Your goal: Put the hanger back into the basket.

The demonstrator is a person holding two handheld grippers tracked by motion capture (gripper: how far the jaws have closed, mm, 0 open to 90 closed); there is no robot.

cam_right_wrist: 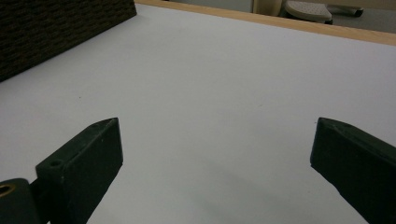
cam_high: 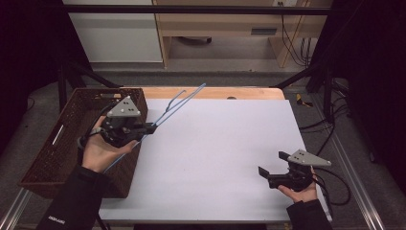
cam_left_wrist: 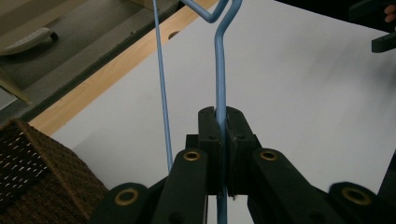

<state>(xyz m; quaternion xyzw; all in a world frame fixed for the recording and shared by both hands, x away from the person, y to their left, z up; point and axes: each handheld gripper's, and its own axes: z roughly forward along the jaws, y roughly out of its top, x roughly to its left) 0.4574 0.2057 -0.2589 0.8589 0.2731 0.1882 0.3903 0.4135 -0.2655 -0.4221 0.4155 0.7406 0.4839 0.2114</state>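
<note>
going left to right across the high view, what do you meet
basket → left gripper, shut on the blue hanger → bare white table → right gripper, open

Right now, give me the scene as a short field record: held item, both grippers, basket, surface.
held item: blue wire hanger, lifted off the table, pointing up and away from the person
left gripper: shut on one wire of the hanger, beside the basket
right gripper: open, nothing between the jaws, low over the white sheet
basket: brown woven, at the table's left edge
surface: white sheet on a wooden table
</note>
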